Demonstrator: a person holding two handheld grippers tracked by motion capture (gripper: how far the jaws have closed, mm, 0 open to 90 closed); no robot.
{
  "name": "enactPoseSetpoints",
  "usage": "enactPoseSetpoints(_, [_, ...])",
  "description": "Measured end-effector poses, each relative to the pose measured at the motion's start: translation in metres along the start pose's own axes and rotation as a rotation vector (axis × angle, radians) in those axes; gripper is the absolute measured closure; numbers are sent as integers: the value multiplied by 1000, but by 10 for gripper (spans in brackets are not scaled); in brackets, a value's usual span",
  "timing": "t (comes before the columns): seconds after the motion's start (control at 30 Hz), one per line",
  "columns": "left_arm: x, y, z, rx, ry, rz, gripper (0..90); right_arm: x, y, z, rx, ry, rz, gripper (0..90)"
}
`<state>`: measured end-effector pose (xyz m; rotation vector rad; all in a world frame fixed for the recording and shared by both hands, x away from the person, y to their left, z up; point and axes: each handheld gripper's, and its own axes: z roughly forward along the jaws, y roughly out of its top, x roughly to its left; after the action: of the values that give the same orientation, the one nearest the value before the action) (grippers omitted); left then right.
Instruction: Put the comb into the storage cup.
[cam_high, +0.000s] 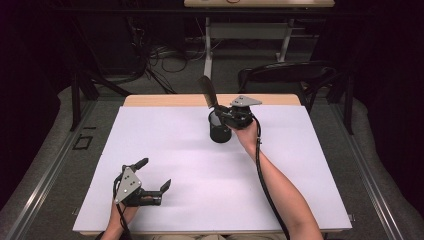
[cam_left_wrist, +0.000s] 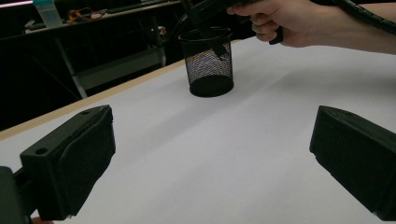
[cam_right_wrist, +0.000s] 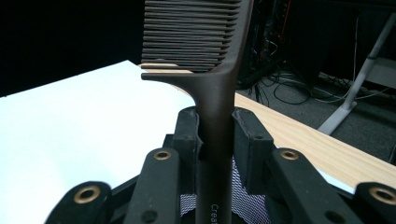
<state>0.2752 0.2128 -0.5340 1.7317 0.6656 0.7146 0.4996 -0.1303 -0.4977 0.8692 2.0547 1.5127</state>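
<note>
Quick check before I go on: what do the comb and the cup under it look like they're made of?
The comb looks like moulded plastic, dark brown with a satin sheen; fine even teeth and printed lettering on the handle suggest that. The cup appears to be black wire mesh, probably coated metal: light shows through its wall and the rim is a solid band. The right tongs are clamped on the comb's handle.

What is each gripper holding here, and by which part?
The right gripper clamps a dark comb by its handle, teeth upward, over the mesh cup. The left gripper is open and holds nothing.
</note>
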Motion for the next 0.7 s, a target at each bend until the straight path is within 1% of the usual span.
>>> enactPoseSetpoints(0.17, [0, 0, -1, 1, 0, 3, 2, 0, -1, 2, 8, -8, -8, 728])
enactPoseSetpoints(0.53, [0, 0, -1, 1, 0, 4, 2, -1, -4, 2, 27, -11, -1, 727])
enactPoseSetpoints(0.7, [0, 0, -1, 1, 0, 4, 2, 1, -5, 4, 40, -7, -7, 726])
